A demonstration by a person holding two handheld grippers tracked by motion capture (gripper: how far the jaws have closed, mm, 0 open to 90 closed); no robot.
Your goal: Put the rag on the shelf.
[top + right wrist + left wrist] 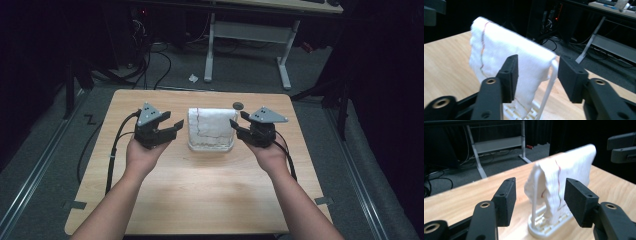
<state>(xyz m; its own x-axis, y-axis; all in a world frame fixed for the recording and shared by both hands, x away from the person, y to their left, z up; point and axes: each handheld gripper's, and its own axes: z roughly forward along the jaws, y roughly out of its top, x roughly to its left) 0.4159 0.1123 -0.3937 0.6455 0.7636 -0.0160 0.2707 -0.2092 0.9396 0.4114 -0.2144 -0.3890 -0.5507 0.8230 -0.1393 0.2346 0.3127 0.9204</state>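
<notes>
A white cloth (210, 125) with a thin red line is draped over a small white rack (212, 145) that stands at the middle of the tabletop (200, 190). The left claw (176, 128) is held just beside the cloth's left end, and the right claw (235, 125) just beside its right end. Both claws are seen wide apart, with nothing gripped between the pads; in the left gripper view the cloth's near edge (554, 185) is framed between the jaws, and in the right gripper view the cloth's corner (534, 67) and a thin rack upright (549, 87) are framed likewise.

Several risks can be judged from this position. If either claw is closed too low or too deep, the rack's upright could be pinched along with the fabric, and the light rack could be dragged or tipped when the cloth is lifted. If only a thin fold is caught, the cloth may be pulled out of the pads. An uneven lift by the two sides could leave the fabric snagged on the frame. A small dark disc (238, 105) lies behind the rack, well clear of the work.
</notes>
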